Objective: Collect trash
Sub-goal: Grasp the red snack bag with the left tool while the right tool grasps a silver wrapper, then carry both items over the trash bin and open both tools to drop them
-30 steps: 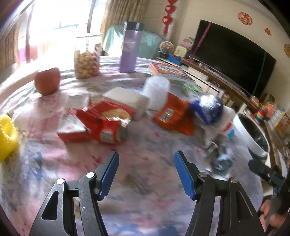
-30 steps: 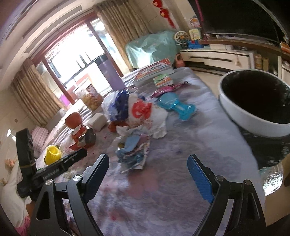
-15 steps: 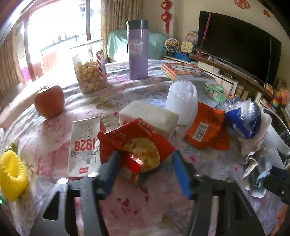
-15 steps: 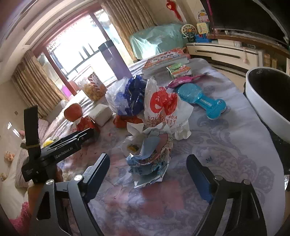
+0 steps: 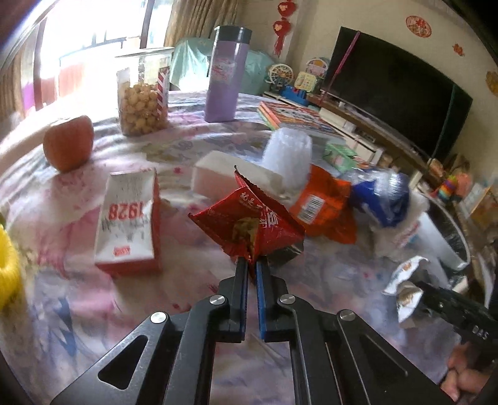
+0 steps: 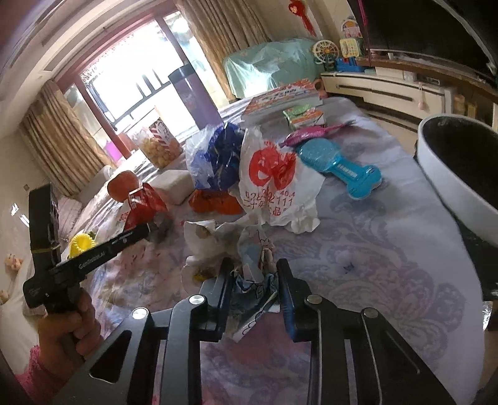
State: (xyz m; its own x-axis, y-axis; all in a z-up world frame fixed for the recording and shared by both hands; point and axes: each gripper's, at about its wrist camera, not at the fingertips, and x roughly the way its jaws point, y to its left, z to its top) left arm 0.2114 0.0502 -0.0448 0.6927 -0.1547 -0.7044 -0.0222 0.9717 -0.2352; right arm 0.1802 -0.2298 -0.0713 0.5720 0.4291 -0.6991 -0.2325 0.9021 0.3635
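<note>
Pink and lilac flowered cloth covers the table, rumpled and busy with clutter under bright light from the window and its tan curtains. At the far left sits a yellow ring, then an apple, a flat red-and-white carton marked 1928, a jar of snacks and a purple flask standing upright behind. Mid-table, the left gripper has just been closing and now pinches the corner of a red wrapper, which stands up off the cloth in front of a white block. Just right of it lies an orange packet, with a blue-and-clear bag beyond and books farther back. Further right, the right gripper has also just been closing, and its pads squeeze a crumpled paper wad lying on the cloth, near a white bag printed in red. A turquoise bone-shaped toy lies past that, and a white bin with a dark inside stands at the table's right edge. Along the right wall runs a low cabinet under a black television, with red ornaments hanging on the cream wall.
</note>
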